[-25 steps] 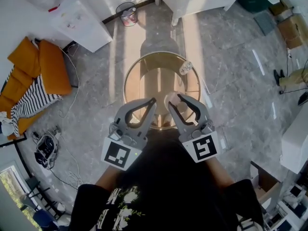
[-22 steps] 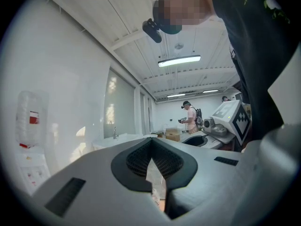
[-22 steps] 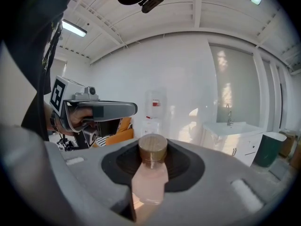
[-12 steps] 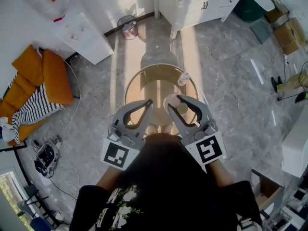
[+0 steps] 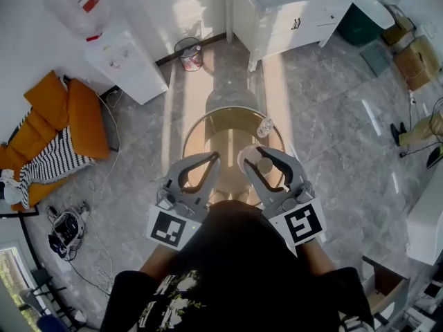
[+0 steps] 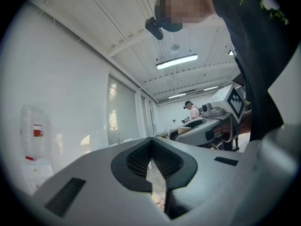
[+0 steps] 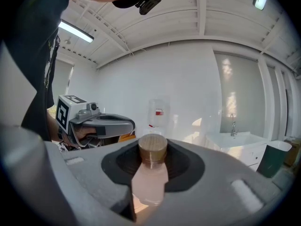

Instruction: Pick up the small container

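The small container (image 7: 149, 178) is a pale pink bottle with a round brown cap (image 7: 152, 149). My right gripper (image 7: 151, 164) is shut on its body and holds it upright. In the head view the container (image 5: 250, 160) sits between the right gripper's (image 5: 252, 151) grey jaws, lifted above the round table. My left gripper (image 5: 214, 156) hangs beside it on the left, jaws closed together with nothing in them. In the left gripper view the left gripper (image 6: 151, 149) shows dark pads meeting at the tip, and the right gripper (image 6: 207, 124) is visible beyond.
A round glass table (image 5: 190, 126) with a gold rim stands below the grippers, with a small clear bottle (image 5: 264, 126) on its right side. A water dispenser (image 5: 118, 47), a waste bin (image 5: 190, 52), a white cabinet (image 5: 297, 12) and an orange sofa (image 5: 55, 113) stand around it.
Both grippers have risen, the right one more, with the container still held in it. The head view has shifted, so the table sits lower in the picture.
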A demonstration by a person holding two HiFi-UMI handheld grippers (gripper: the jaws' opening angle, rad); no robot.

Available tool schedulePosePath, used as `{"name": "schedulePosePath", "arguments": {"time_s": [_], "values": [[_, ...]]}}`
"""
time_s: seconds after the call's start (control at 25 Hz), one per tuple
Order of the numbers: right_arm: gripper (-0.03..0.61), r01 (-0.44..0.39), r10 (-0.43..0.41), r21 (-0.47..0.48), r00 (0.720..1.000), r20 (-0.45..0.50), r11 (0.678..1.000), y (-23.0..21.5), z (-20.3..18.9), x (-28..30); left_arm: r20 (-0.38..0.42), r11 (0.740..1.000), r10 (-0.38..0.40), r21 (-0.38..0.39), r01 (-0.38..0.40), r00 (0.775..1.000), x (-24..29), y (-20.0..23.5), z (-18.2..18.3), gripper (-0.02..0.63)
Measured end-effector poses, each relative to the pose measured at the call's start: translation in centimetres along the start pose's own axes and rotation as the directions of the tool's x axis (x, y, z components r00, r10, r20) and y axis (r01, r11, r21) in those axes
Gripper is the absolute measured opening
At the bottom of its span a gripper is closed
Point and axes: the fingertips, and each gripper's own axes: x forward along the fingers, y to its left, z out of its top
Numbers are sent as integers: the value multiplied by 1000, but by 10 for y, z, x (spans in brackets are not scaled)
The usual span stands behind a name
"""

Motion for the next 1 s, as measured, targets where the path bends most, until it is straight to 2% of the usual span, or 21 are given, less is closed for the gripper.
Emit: {"name": "schedulePosePath", "arguments": {"time_s": [0.44,1.0], "values": [[117,-9,9,-8,1000,-2,1000,6,-1,0,-9,1000,13,1,-13,1000,-8,0,-2,8],[117,15,-15,-5,1000,-15,1000,-2,-4,-6,-14,1000,-15,-8,15,1000,1,1,-4,8]]}}
